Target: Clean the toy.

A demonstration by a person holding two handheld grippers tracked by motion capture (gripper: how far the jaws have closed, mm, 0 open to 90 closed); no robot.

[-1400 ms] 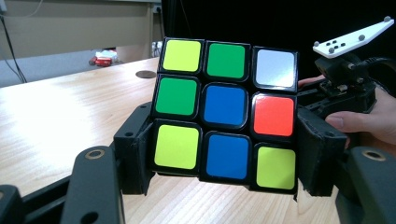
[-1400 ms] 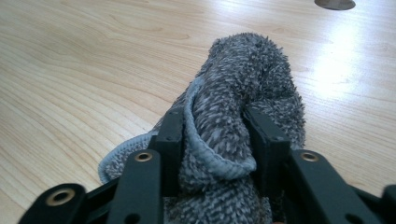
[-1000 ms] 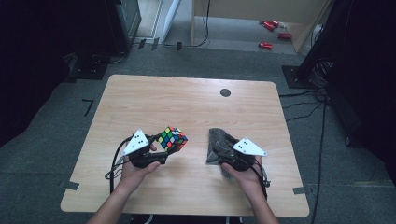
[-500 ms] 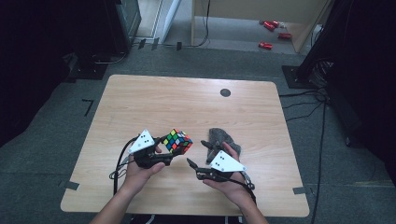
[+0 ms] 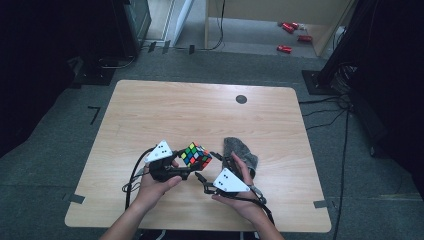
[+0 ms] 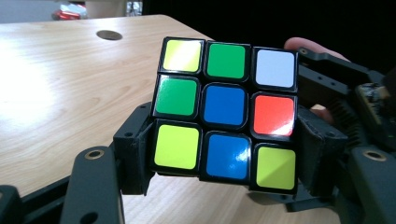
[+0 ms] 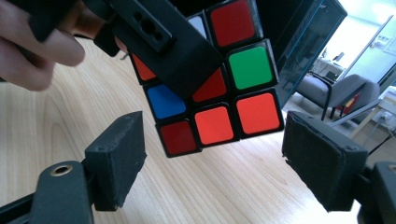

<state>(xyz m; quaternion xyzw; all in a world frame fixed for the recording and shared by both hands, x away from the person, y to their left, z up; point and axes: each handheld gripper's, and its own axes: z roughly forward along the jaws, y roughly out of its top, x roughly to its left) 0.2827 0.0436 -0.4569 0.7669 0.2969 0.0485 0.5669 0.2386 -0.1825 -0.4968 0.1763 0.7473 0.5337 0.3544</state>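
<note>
Fingers of left gripper clamp cube.

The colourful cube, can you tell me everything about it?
The cube is a three-by-three puzzle with glossy stickers on black plastic, all scrambled: yellow, green, blue, red and white on one face, mostly red on another. It is held tilted above the wooden table, the left gripper shut on it. The right gripper has open jaws around its lower corner, not touching.

right gripper left the grey cloth, moved toward the cube, jaws opening.
</note>
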